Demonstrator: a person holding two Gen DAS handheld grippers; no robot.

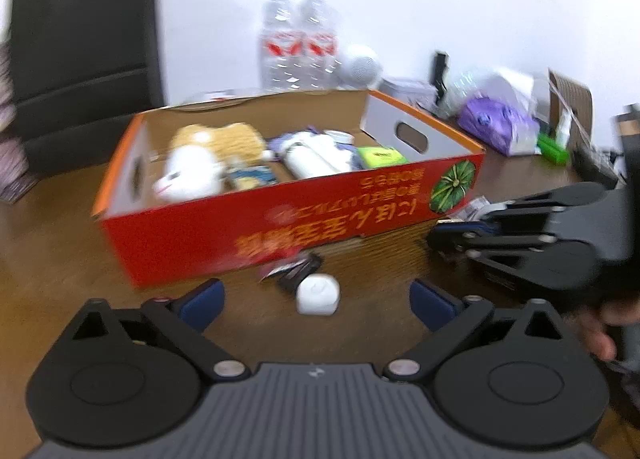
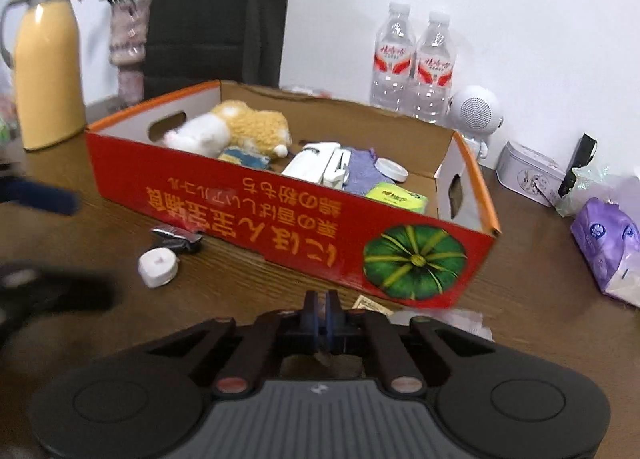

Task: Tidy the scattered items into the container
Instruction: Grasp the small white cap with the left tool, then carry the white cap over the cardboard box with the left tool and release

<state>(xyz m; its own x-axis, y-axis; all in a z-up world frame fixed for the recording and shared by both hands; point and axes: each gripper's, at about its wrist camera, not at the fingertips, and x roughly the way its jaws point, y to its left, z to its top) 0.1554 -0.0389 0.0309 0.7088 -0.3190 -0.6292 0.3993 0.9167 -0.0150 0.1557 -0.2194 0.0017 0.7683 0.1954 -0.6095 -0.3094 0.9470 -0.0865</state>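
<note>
Two hand-held grippers are over a brown wooden table [image 1: 60,251]. In the left wrist view, the left hand-held gripper [image 1: 316,299] sits at the bottom of the frame with its blue pads wide apart and nothing between them. Just past the pads, in the lower middle, a small white roll [image 1: 318,294] lies on the table. A dark wrapper [image 1: 298,269] lies touching it, right beside the front wall of the red box [image 1: 280,231].

The red box fills the middle of the frame. Inside it are a fluffy toy [image 1: 208,155] on the left, a white bottle [image 1: 316,157] in the middle and a green pack [image 1: 380,156] on the right.

In the right wrist view, the right hand-held gripper [image 2: 320,309] is at the bottom middle with its blue pads pressed together. I cannot tell if anything thin is pinched there. Some paper scraps [image 2: 374,305] lie on the table just to the right of its tip, near the box corner with the green pumpkin picture.

Behind the box, two water bottles [image 2: 412,63] stand by the wall in the upper right. A yellow jug [image 2: 48,75] stands at the upper left. A purple pack [image 2: 612,243] lies at the right edge.
</note>
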